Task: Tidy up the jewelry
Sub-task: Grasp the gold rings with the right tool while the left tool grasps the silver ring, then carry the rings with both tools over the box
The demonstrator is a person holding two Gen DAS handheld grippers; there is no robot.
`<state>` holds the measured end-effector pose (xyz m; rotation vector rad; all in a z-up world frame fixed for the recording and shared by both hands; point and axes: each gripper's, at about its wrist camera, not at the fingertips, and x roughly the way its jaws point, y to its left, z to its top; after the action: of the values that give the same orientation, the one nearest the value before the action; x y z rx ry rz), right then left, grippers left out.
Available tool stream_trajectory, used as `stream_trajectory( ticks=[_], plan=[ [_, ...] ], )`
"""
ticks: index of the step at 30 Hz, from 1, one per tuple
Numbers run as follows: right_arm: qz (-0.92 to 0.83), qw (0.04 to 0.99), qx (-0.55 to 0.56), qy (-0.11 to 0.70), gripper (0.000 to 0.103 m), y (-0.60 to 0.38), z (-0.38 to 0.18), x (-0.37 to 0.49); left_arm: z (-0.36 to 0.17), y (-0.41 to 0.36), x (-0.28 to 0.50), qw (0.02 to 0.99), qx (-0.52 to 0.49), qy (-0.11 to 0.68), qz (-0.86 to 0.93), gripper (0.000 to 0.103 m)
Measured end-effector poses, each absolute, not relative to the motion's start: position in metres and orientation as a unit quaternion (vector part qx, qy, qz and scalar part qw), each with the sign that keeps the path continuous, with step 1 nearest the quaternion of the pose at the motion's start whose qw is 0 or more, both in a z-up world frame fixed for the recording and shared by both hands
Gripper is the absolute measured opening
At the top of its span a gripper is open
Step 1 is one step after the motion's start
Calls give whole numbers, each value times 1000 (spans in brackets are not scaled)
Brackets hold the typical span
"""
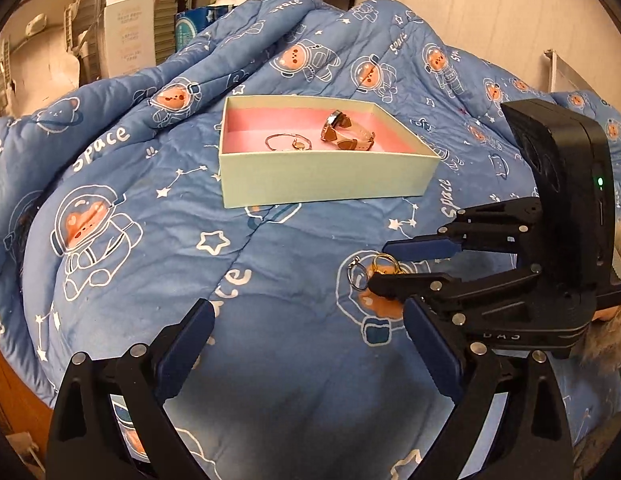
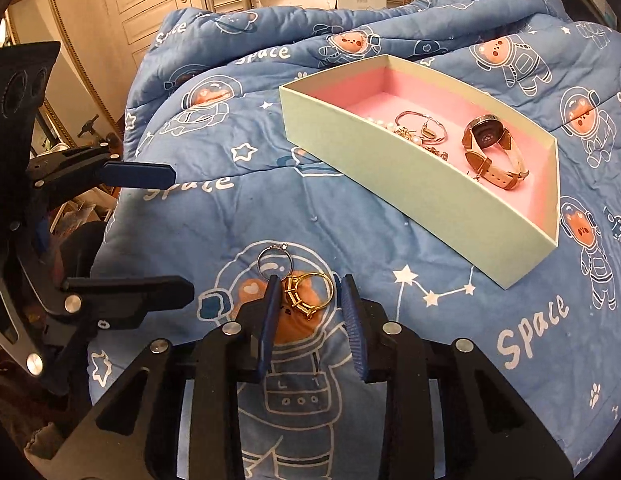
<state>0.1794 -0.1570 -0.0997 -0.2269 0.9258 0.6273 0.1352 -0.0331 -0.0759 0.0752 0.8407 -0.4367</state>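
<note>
Gold ring (image 2: 308, 294) lies on quilt (image 2: 350, 220) between parted right gripper (image 2: 310, 300) fingers, silver ring (image 2: 273, 263) touching; left gripper (image 1: 306, 340) spread idle; gold should be pinched alone, then carried to box (image 2: 390, 152).

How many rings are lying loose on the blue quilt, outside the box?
2: a gold ring between the right gripper fingers, and a silver ring touching it just beyond. Smaller ones could hide underneath.

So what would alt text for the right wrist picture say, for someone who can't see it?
An open right gripper straddles a gold ring lying on a blue quilt, a silver ring just beyond it. Farther right, a green box holds a watch and bracelets; the open left gripper waits at left.
</note>
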Motion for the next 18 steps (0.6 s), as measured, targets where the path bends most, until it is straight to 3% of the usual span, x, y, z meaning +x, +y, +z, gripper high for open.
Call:
stream_trajectory(
  ticks=[7,11,16,18],
  plan=[
    [284,848,-74,441,25,-172,-97,178,-83,-49,139,883,41,411,-226,69],
    [270,851,-48,447,25,-185,-97,174,-88,-62,149,877,43,418,-231,51],
    [253,853,-18,456,25,-201,-97,170,-92,-75,158,877,54,419,-229,43],
    [248,853,-8,459,25,-205,-98,168,-92,-77,160,877,51,420,-230,27]
  ],
)
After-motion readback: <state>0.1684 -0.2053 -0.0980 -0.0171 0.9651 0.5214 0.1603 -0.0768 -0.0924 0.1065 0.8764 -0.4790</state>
